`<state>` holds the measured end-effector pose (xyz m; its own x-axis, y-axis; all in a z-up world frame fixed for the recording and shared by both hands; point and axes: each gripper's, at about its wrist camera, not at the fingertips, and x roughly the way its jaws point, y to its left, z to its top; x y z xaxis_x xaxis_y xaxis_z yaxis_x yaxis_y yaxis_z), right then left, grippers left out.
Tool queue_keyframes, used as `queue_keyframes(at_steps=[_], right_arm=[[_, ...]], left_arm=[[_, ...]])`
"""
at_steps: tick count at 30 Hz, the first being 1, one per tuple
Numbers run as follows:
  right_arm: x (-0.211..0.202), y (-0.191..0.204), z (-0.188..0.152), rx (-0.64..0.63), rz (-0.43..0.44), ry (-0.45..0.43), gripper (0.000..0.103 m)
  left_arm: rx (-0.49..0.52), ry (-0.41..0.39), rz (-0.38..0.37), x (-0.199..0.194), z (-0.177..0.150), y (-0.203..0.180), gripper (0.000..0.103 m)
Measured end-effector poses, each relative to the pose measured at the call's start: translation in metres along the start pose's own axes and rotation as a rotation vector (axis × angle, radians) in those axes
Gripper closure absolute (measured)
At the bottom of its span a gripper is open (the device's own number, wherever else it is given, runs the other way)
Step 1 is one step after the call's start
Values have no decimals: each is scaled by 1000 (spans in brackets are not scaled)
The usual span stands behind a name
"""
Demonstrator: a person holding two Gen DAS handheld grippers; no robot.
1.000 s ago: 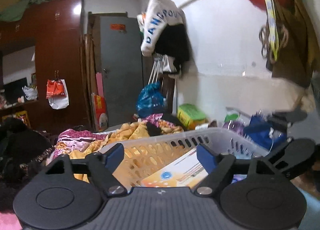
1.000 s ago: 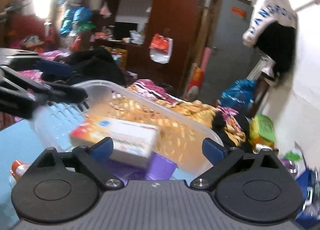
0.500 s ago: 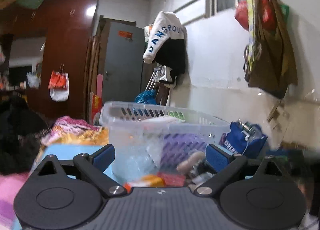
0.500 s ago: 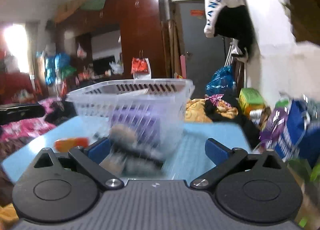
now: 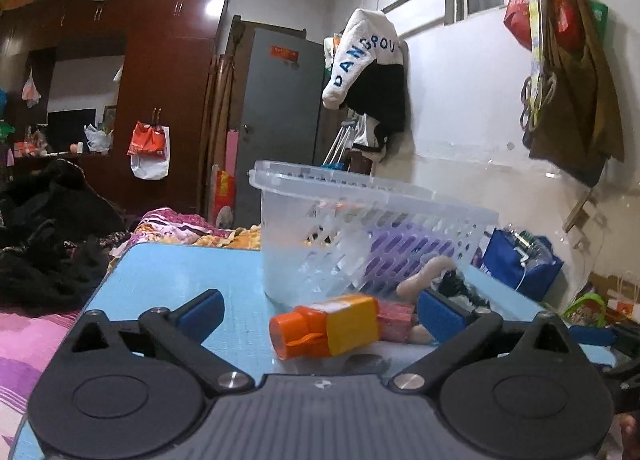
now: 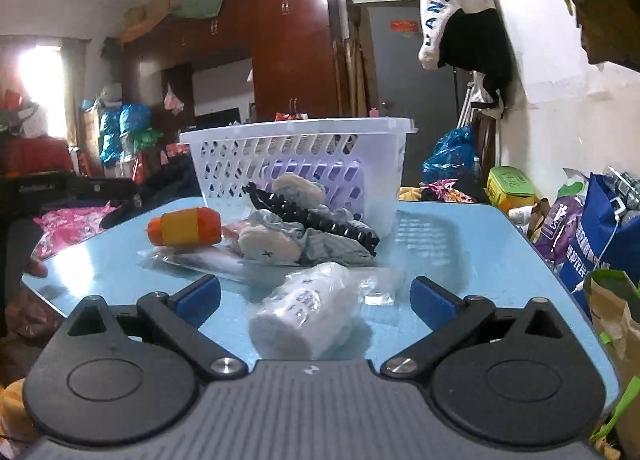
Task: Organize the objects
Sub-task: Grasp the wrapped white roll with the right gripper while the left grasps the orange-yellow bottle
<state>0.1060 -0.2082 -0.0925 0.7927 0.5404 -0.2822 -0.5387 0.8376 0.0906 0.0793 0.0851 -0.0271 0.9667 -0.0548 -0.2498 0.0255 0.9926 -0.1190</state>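
Two tongs hover low over the blue bench (image 6: pixel 448 236), both empty. The left tongs (image 5: pixel 318 310) are spreading their jaws, wide apart, with an orange-capped yellow bottle (image 5: pixel 326 326) lying on the bench just ahead between the blue pads, untouched. The right tongs (image 6: pixel 314 296) stand released, a white plastic-wrapped roll (image 6: pixel 308 310) lying between their pads without contact. Behind these, a white slotted basket (image 6: pixel 296 163) stands on the bench, something purple inside it, with grey socks (image 6: pixel 280 240) and a black comb-like strip (image 6: pixel 316 215) heaped against its front.
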Motion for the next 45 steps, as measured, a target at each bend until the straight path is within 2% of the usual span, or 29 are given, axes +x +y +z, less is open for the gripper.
queue_keyframes(at_steps=[3, 10, 15, 21, 24, 28, 31, 34, 38, 42, 45], right_arm=[[4, -1, -5, 5, 8, 13, 0], [7, 6, -9, -19, 12, 16, 0], [12, 10, -13, -26, 21, 34, 0], [14, 13, -14, -33, 17, 33, 0], [13, 13, -15, -30, 21, 33, 0], [12, 12, -16, -23, 17, 23, 0], [11, 11, -16, -23, 27, 17, 1], [11, 13, -16, -38, 25, 15, 9], [12, 13, -17, -37, 31, 21, 22], [11, 8, -17, -31, 23, 24, 39], [10, 5, -16, -28, 33, 27, 42]], left_arm=[[14, 32, -5, 8, -4, -5, 0], [41, 67, 41, 22, -2, -18, 0], [16, 133, 17, 40, 0, -12, 0], [37, 191, 14, 54, 0, -22, 0], [63, 205, 54, 59, 0, -30, 0], [54, 232, 78, 62, 0, -30, 0], [16, 257, 54, 65, -1, -24, 4], [4, 257, 58, 65, -2, -23, 5], [42, 255, 87, 65, -3, -28, 18], [4, 235, 34, 60, -3, -22, 18], [-5, 233, 25, 60, -2, -21, 18]])
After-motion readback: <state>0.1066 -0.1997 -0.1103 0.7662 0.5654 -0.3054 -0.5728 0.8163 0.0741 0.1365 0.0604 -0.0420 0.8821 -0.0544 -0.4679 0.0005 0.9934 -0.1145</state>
